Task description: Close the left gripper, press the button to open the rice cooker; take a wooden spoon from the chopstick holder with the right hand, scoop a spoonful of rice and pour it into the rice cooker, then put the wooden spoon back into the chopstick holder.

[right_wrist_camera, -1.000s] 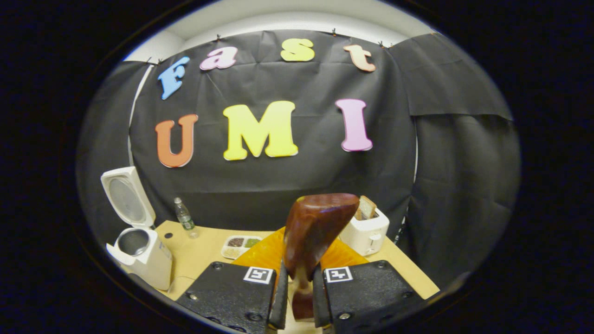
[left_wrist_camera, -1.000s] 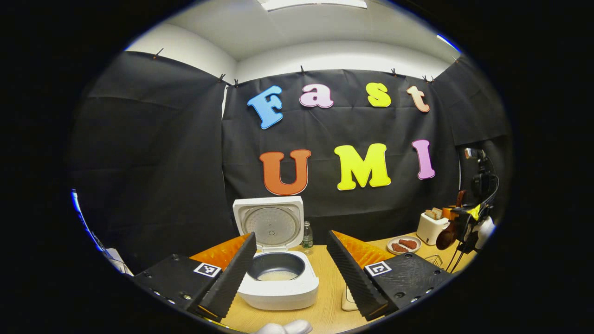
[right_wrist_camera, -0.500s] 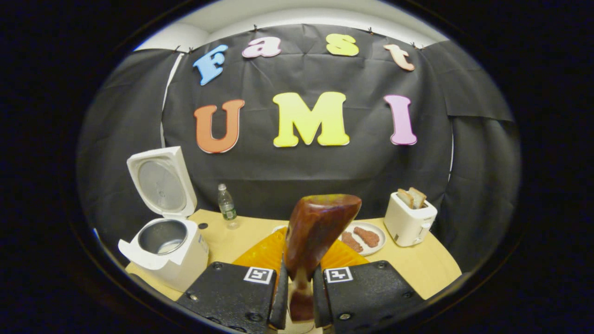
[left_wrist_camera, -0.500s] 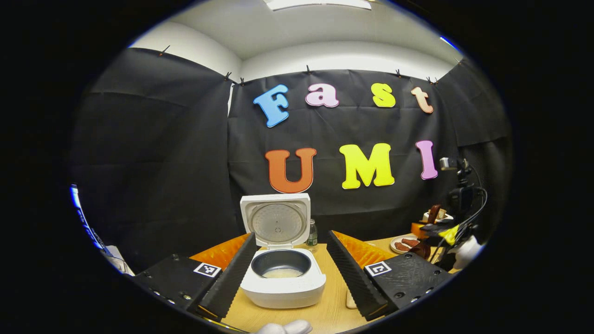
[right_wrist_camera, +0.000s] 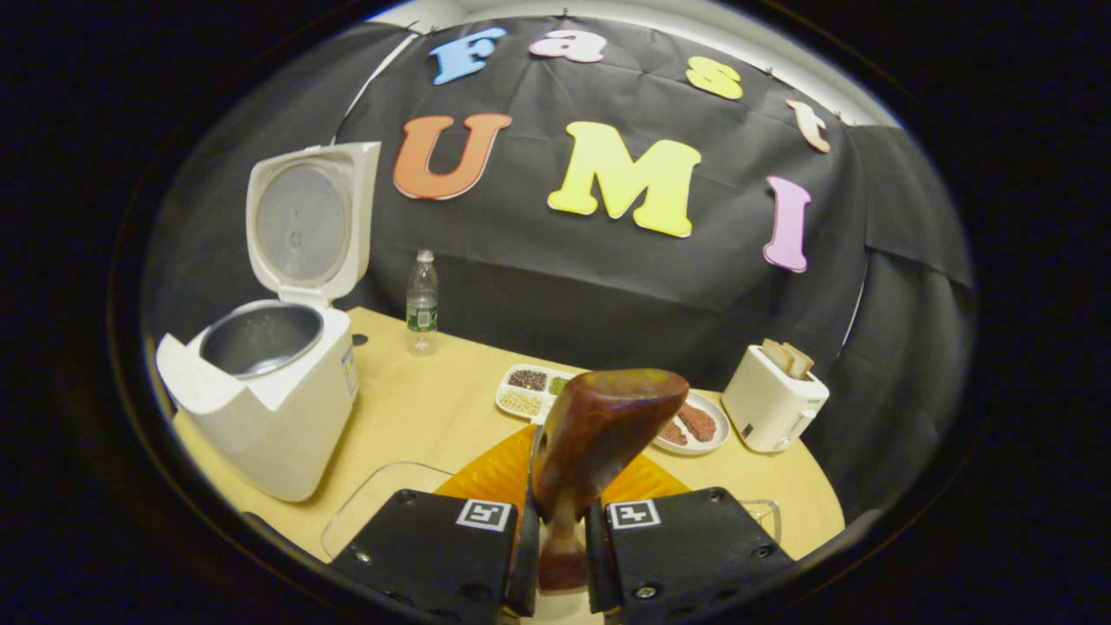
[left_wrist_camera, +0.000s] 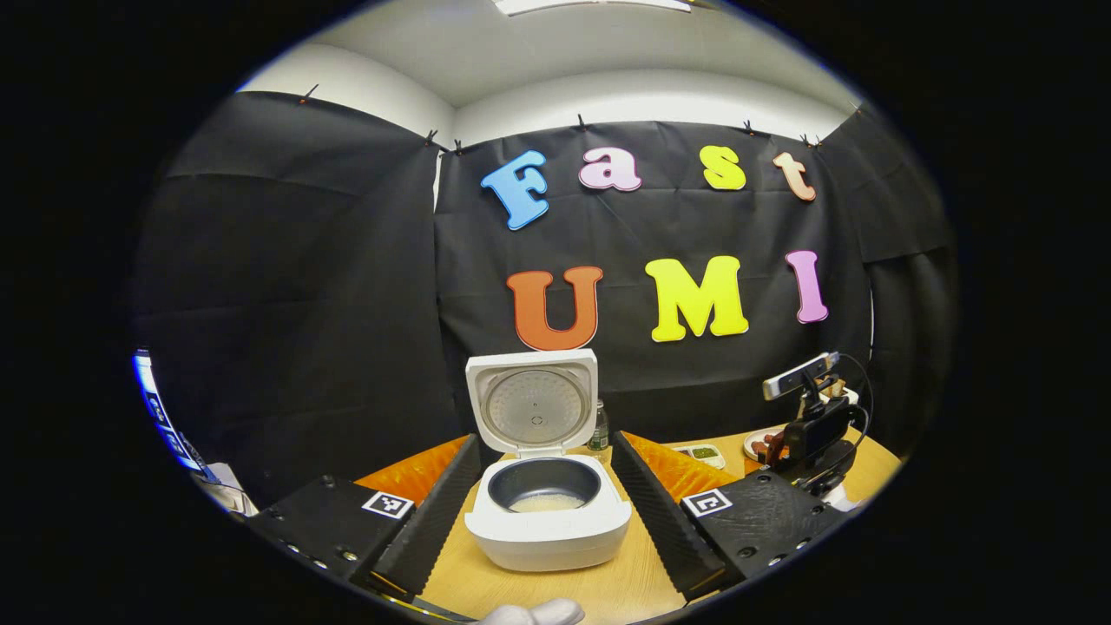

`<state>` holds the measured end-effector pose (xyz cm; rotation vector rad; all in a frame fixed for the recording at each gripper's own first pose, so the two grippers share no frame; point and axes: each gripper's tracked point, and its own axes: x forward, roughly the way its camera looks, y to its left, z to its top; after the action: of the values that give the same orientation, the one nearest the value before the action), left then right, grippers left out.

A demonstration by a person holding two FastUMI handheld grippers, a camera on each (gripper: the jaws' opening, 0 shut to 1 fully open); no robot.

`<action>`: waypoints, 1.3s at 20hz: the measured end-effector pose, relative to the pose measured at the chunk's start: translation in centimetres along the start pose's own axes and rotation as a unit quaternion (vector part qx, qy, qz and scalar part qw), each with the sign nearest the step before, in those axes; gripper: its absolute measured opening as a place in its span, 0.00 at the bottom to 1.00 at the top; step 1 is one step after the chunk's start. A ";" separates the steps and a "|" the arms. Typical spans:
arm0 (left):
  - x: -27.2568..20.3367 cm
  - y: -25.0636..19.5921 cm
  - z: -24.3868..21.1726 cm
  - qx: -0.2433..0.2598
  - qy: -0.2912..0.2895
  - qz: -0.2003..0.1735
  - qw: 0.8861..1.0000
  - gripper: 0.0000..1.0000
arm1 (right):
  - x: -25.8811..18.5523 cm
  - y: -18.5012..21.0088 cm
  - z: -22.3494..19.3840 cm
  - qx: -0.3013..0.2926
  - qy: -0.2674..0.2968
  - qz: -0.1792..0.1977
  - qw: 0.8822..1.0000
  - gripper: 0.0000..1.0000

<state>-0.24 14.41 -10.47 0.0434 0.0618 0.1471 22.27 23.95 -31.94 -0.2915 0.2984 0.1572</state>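
Rice cooker (left_wrist_camera: 547,521) lid up — wooden spoon (right_wrist_camera: 599,434) upright.

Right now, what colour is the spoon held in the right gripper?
The wooden spoon is a dark, glossy reddish brown, clearest in the right gripper view.

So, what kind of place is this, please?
Probably a staged kitchen table inside a recording booth: an open rice cooker, a toaster holding bread and a divided tray of grains stand on a wooden table with black cloth behind it.

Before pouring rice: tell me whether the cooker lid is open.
Open: the rice cooker lid stands upright behind the exposed inner pot.
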 end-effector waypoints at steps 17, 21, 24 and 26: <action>-0.5 2.0 -0.3 -0.006 0.011 0.024 1.000 0.97 | 0.8 4.2 -5.2 -0.068 0.060 0.024 0.996 0.28; -0.6 2.1 -0.3 -0.004 0.011 0.026 1.000 0.97 | 0.3 5.4 -5.5 0.014 0.063 0.036 0.997 0.28; -0.6 2.1 -0.3 -0.002 0.012 0.026 1.000 0.97 | 0.1 5.5 -5.4 0.109 0.062 0.049 0.991 0.28; -0.6 2.1 -0.4 -0.001 0.014 0.026 1.000 0.97 | 0.3 5.7 -5.3 0.161 0.060 0.060 0.983 0.28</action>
<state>-1.17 16.45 -10.72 0.0418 0.0891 0.2000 20.02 27.78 -38.33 0.0385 0.4560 0.2074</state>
